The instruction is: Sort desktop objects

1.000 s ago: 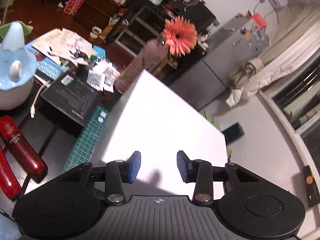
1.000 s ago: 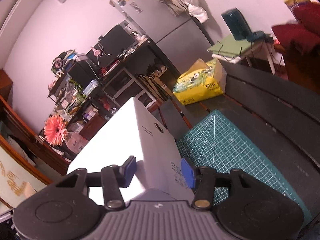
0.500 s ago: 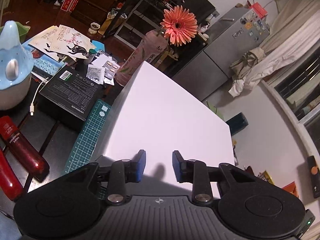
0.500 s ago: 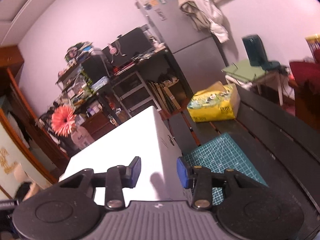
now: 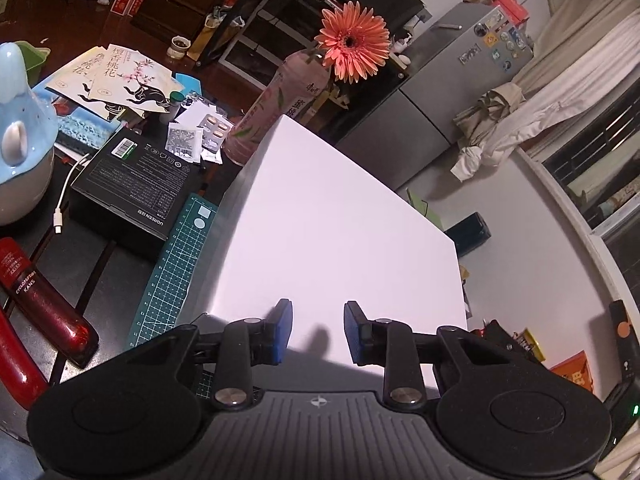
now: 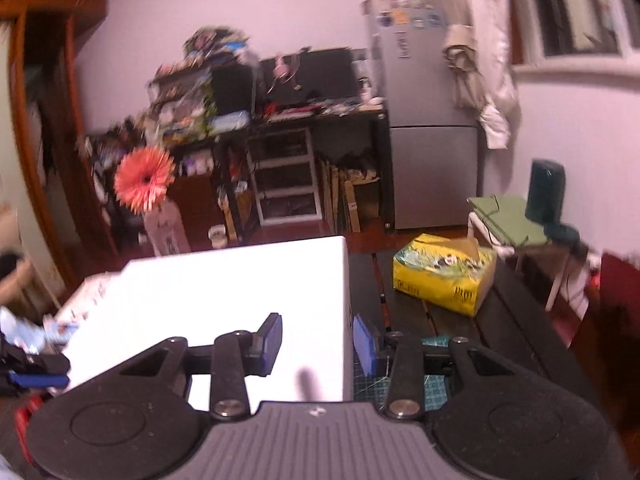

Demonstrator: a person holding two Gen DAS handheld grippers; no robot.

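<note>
1. Showing, left of the white box, a red bottle, a black carton and a green cutting mat running under the box.
2. Hovering the left gripper over that box's near top edge, jaws parted a little, gripping nothing.
3. Straddling the box's right edge with the right gripper, jaws partly open, one pad above the top, the other beside the side wall, neither visibly pressing.
4. Showing, right of the box, a yellow pack on the dark tabletop.
</note>
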